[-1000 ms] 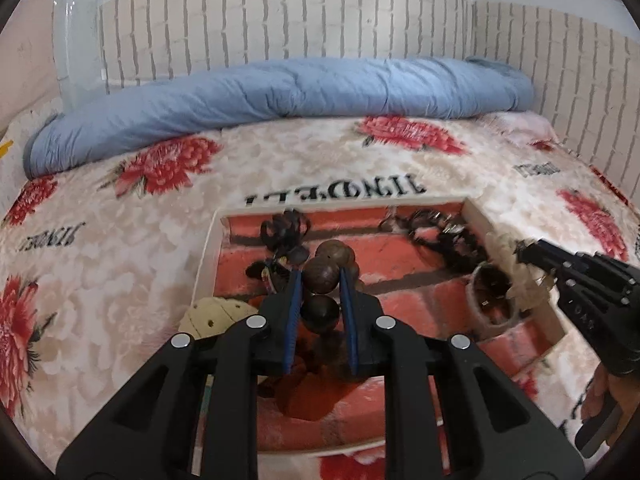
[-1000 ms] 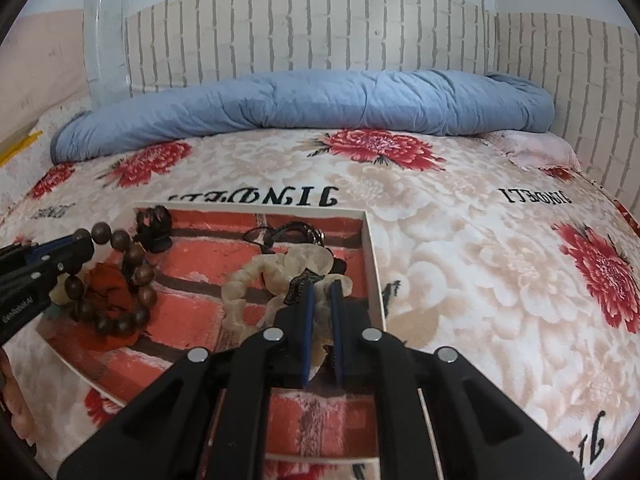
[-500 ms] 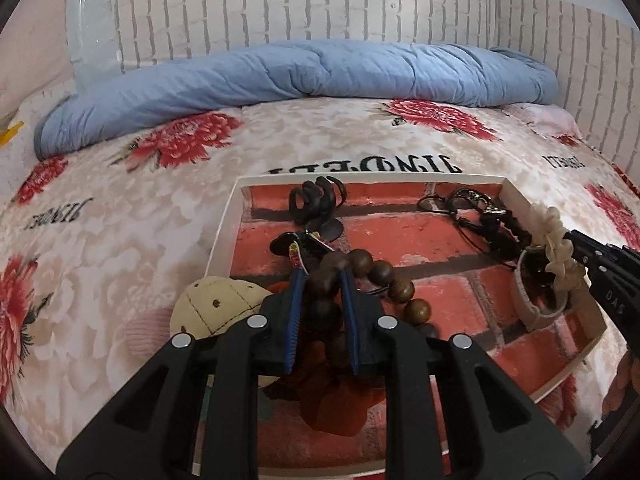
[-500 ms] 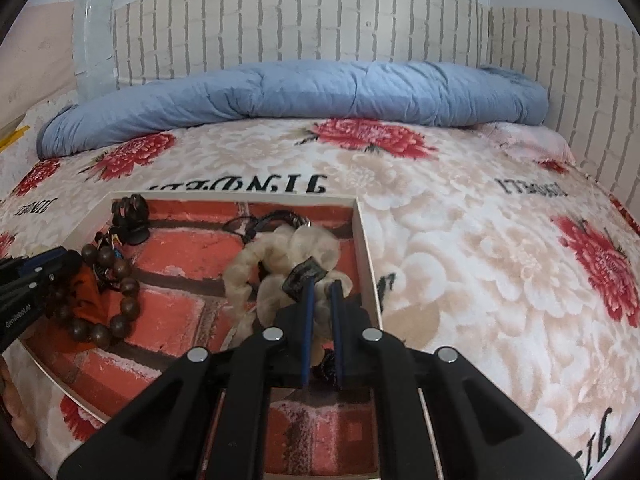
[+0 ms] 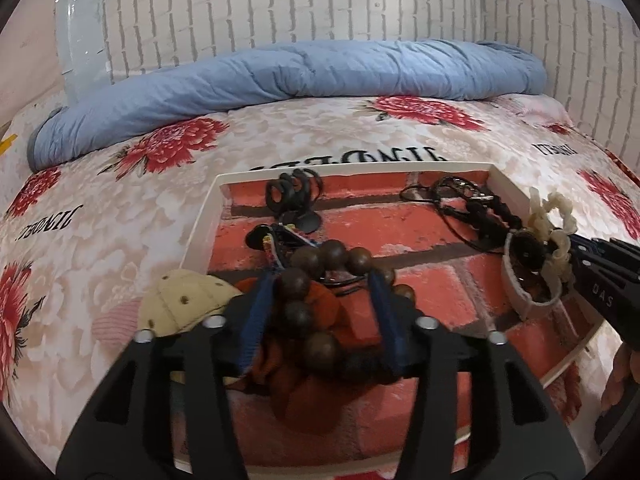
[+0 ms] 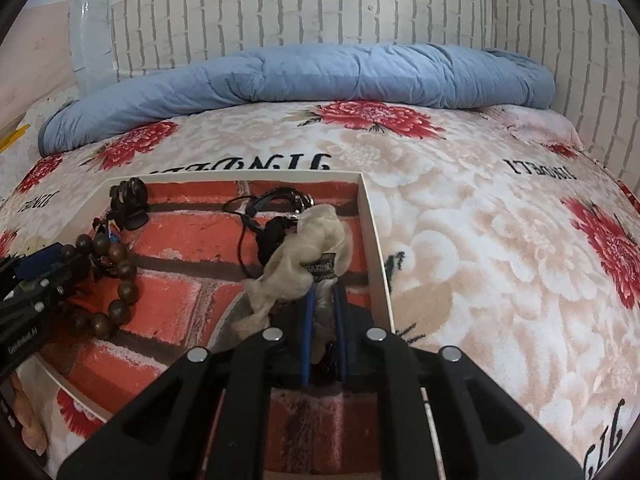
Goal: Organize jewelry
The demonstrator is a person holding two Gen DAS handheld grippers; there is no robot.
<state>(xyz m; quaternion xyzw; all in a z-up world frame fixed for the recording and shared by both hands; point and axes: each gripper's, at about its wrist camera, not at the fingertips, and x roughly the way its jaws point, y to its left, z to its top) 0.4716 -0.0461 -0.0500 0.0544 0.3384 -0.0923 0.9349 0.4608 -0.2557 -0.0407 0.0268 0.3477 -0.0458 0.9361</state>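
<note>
A shallow white tray [image 5: 202, 224] lined with a red brick print lies on the bed. A brown wooden bead bracelet [image 5: 320, 258] lies in it between the fingers of my left gripper [image 5: 322, 280], which is open around the beads. It also shows in the right wrist view [image 6: 116, 264]. My right gripper [image 6: 324, 292] is shut on a cream frilly scrunchie [image 6: 304, 256] over the tray's right side. The scrunchie also shows in the left wrist view [image 5: 556, 232]. A black hair clip [image 5: 294, 196] and a black cord necklace [image 5: 468, 204] lie at the tray's far side.
A tan perforated cap-like object [image 5: 184, 304] sits on the floral bedspread [image 6: 480, 240] just left of the tray. A rolled blue quilt [image 6: 300, 72] runs along the brick-patterned wall behind. A white ring-shaped holder [image 5: 520, 288] stands in the tray by the right gripper.
My left gripper lowered the bead bracelet into the tray and opened. My right gripper stayed shut on the scrunchie, which has bunched up above its fingers.
</note>
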